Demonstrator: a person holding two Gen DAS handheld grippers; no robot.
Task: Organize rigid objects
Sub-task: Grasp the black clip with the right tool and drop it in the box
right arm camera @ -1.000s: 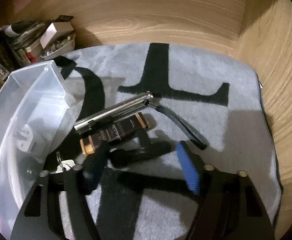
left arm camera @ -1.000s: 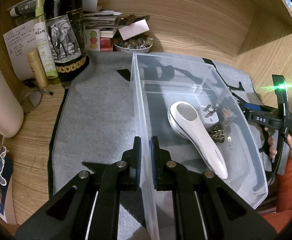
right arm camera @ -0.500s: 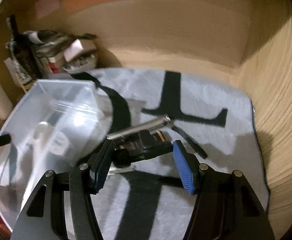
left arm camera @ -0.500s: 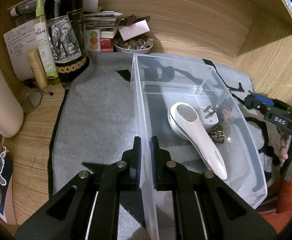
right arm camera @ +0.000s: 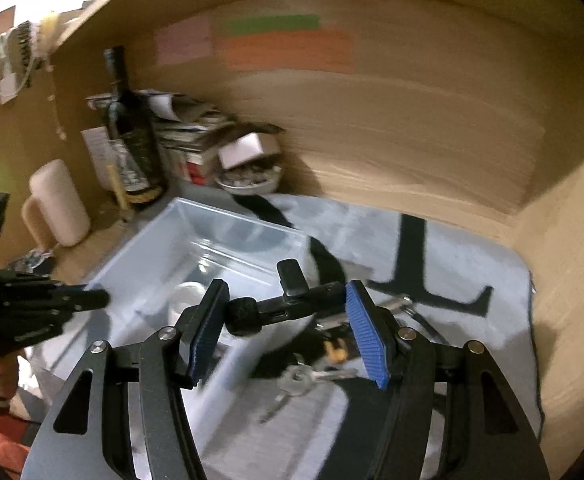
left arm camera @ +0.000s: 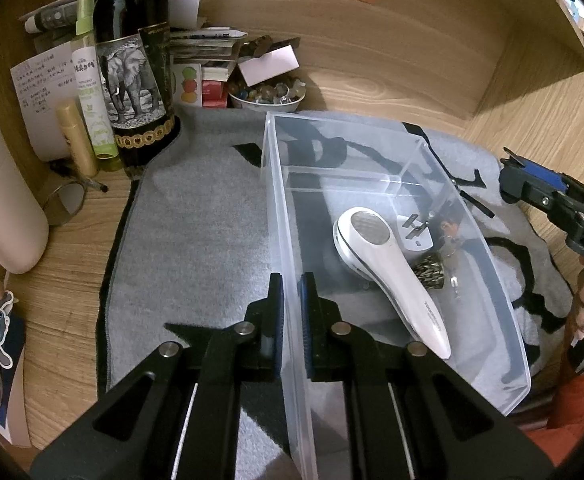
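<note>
Left gripper (left arm camera: 290, 300) is clamped on the left wall of the clear plastic bin (left arm camera: 507, 344), one pad outside, one inside. The bin sits on a grey mat (left arm camera: 196, 248) with black lettering on a wooden desk. Inside the bin: a white handheld device (left arm camera: 387, 268) lying diagonally, a white plug adapter (left arm camera: 419, 236) just beyond it, a small patterned object and some keys at the right wall. Right gripper (right arm camera: 288, 324) is closed on a small black clip-on gadget (right arm camera: 288, 304), held crosswise between the blue pads, above the mat at the bin's right side; the right wrist view is motion-blurred. On the mat below it, to the right of the bin: a bunch of keys (right arm camera: 295, 380), a metal cylinder and a dark object, details unclear. Far left of the desk: dark bottle (left arm camera: 132, 60) with an elephant label, tubes, papers, a bowl of small items (left arm camera: 268, 94).
</note>
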